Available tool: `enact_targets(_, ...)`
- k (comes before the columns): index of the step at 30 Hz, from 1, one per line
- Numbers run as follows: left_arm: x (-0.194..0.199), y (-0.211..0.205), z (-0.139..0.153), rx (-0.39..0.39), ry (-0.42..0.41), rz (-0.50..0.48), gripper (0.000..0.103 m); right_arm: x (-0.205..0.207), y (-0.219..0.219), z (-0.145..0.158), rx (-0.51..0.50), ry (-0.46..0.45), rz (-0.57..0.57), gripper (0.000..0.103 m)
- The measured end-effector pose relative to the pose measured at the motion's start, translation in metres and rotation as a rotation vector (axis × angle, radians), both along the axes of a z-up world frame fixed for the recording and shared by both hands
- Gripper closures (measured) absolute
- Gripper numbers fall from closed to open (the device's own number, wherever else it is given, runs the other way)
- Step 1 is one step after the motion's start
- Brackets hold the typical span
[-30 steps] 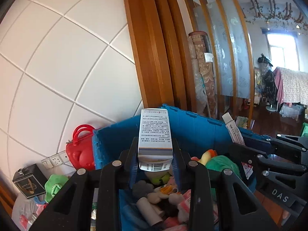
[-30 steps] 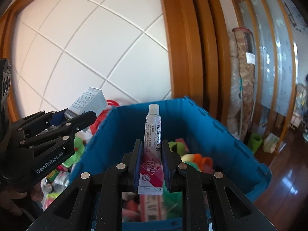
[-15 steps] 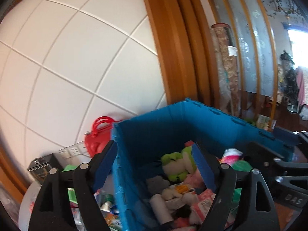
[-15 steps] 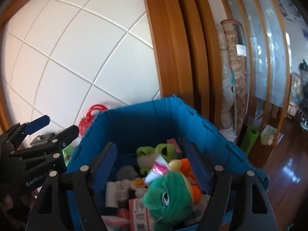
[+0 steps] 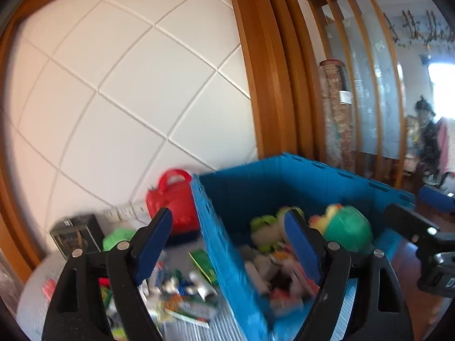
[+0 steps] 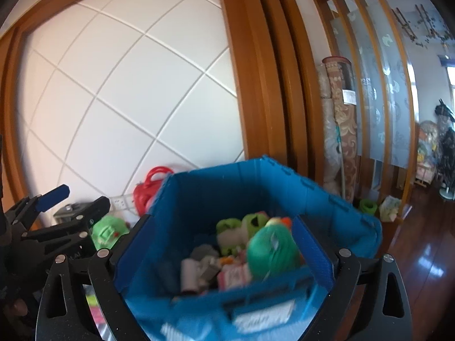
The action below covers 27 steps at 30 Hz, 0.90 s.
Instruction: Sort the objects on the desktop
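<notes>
Both pairs of fingers stand spread with nothing between their pads. The left gripper (image 5: 227, 244) straddles the left wall of the blue crate (image 5: 284, 182), one blue-padded finger (image 5: 153, 241) outside that wall and the other over the crate's inside. The right gripper (image 6: 224, 244) has just been opening its jaws further, and its fingers now frame the crate's whole width, held above the near wall; no item lies between them.

Inside the crate, nearest the grippers, lies a blurred jumble of small packets and a pale roll (image 6: 189, 272). Just beyond it, toward the crate's right side, sits a green plush toy (image 6: 270, 247) with an orange and yellow part on top, and behind that a pair of lime-green plush pieces (image 6: 241, 224).

Left of the crate, on the grey table (image 5: 31, 304), loose items lie scattered: a green packet (image 5: 203, 261), boxes and small bottles too blurred to name. Further back on that side sit a green toy (image 5: 116, 238), a dark box (image 5: 75, 236) and a red handbag-shaped case (image 5: 173, 199), the case just beside the crate's far left corner. Behind the crate rise a white tiled wall (image 5: 128, 99) and a wooden frame (image 5: 264, 71).
</notes>
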State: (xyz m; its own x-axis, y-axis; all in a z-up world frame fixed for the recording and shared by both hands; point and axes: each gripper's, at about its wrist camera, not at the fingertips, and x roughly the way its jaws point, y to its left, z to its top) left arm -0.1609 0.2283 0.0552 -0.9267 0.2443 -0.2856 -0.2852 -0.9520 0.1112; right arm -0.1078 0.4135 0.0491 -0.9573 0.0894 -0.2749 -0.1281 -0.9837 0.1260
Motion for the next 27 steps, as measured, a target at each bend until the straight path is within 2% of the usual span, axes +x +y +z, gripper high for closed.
enact_targets(5,0.047,-0.056,-0.021,-0.006,-0.025,0.013,0.013,0.054,-0.056,-0.015,-0.003,-0.023,0.003,0.005)
enact_targets(9,0.085,-0.111,-0.048,-0.036,-0.075,0.037,0.013,0.091,-0.099,-0.031,-0.025,-0.047,-0.002,0.004)
enact_targets(13,0.117,-0.155,-0.066,-0.048,-0.123,0.084,0.013,0.123,-0.140,-0.045,0.009,-0.072,0.009,0.004)
enact_targets(20,0.151,-0.209,-0.069,-0.048,-0.136,0.206,0.013,0.134,-0.181,-0.047,0.050,-0.079,0.089,0.004)
enact_targets(27,0.166,-0.229,-0.066,-0.019,-0.138,0.252,0.013,0.143,-0.205,-0.054,0.100,-0.075,0.121,0.003)
